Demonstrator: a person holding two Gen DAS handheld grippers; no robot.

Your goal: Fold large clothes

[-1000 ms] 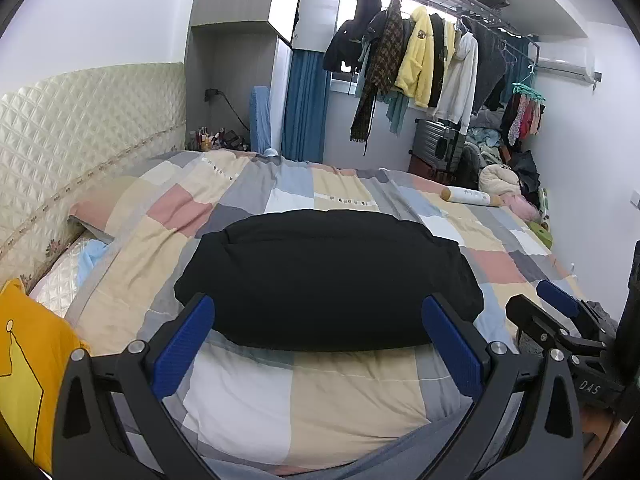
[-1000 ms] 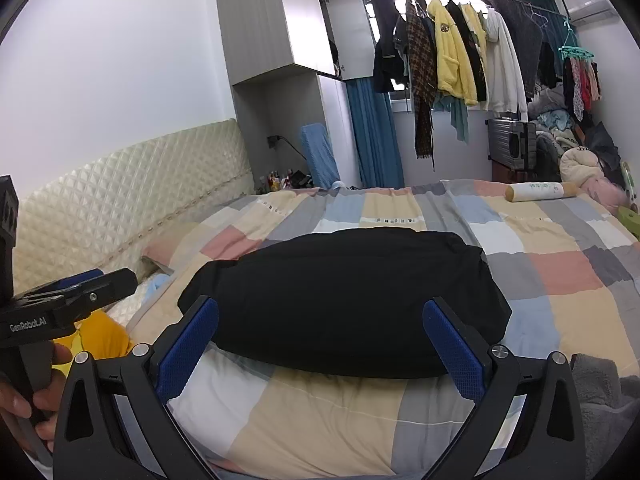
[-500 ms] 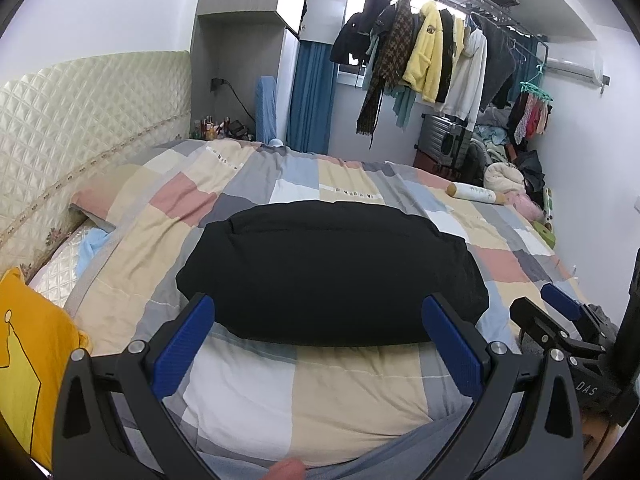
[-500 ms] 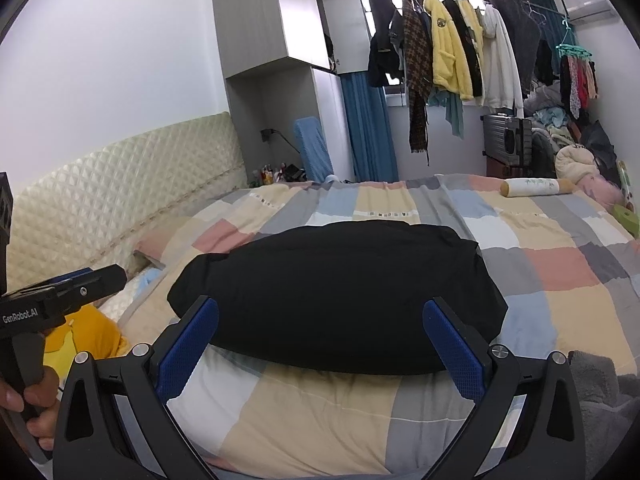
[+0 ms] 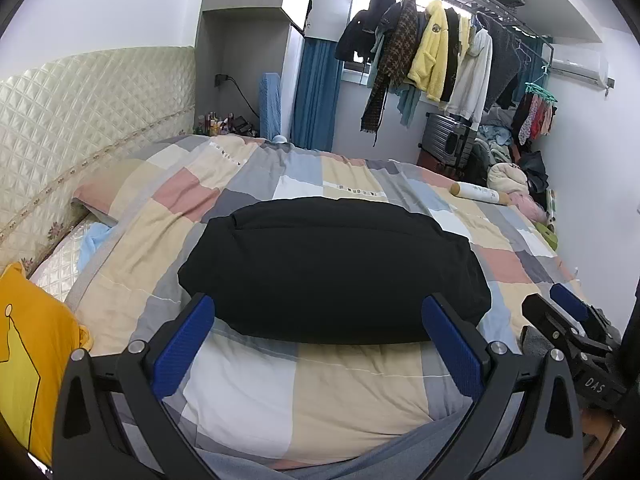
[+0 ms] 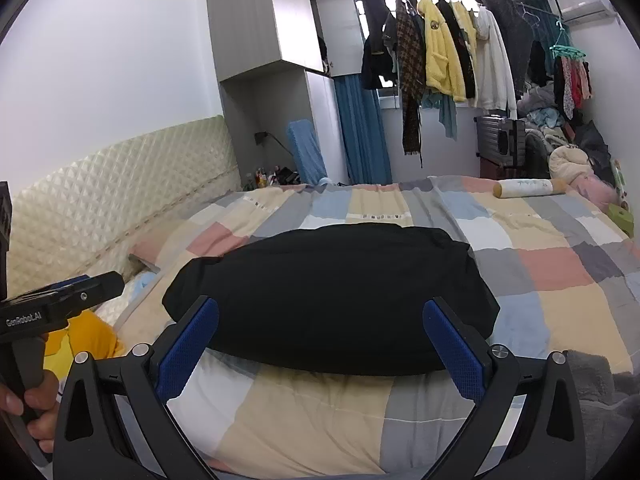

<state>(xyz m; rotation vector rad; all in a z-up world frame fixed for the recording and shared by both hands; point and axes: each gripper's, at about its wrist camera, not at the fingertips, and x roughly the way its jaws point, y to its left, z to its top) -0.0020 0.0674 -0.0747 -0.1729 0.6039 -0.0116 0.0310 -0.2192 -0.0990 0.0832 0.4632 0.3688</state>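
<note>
A wide bed (image 5: 248,408) under a patchwork quilt (image 6: 552,264) of grey, beige, pink, blue and white squares fills the scene. In the quilt's middle, near its near edge, lies the black garment (image 5: 332,272), folded into a compact, rounded-cornered oblong with smooth top and a seam line along its far left edge. A yellow pillow (image 5: 28,360) sits at the near left beside the quilted headboard (image 6: 112,184). A white roll (image 6: 524,189) rests on the far right of the bed. The left tool (image 5: 320,344) hangs above the near edge, blue pads wide apart, touching nothing. The right tool (image 6: 320,344) is likewise spread wide and empty. A hand (image 6: 32,412) grips the left tool's handle.
</note>
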